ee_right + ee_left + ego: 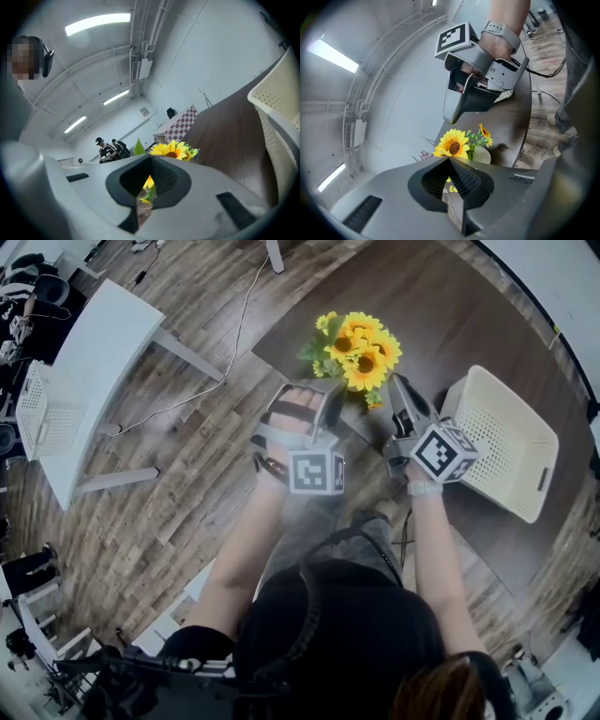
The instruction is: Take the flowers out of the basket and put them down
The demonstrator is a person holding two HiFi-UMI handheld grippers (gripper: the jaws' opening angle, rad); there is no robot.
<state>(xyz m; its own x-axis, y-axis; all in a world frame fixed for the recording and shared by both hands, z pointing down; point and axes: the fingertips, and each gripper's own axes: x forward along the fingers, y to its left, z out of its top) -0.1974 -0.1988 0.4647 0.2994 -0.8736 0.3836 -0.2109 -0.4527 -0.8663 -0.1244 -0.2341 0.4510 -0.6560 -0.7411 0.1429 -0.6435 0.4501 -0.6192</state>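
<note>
Yellow sunflowers [361, 345] are out of the cream basket [511, 442], folks, standing upright over the dark table [441, 306] right between the two tools. The basket lies just beside the right one. Left tongs [449, 161] are pressed fully together and right tongs [151, 159] are the same. I can't see a stem pinched in either; the blooms sit just past both tips. That's the worry: closed tips so near a tall, top-heavy bunch could knock it over with one careless nudge. And look where it stands, near the table's edge on the person's side. A tip that way would likely send it down to the wooden floor [187, 456]. Whether anything props the stems, I can't tell.
</note>
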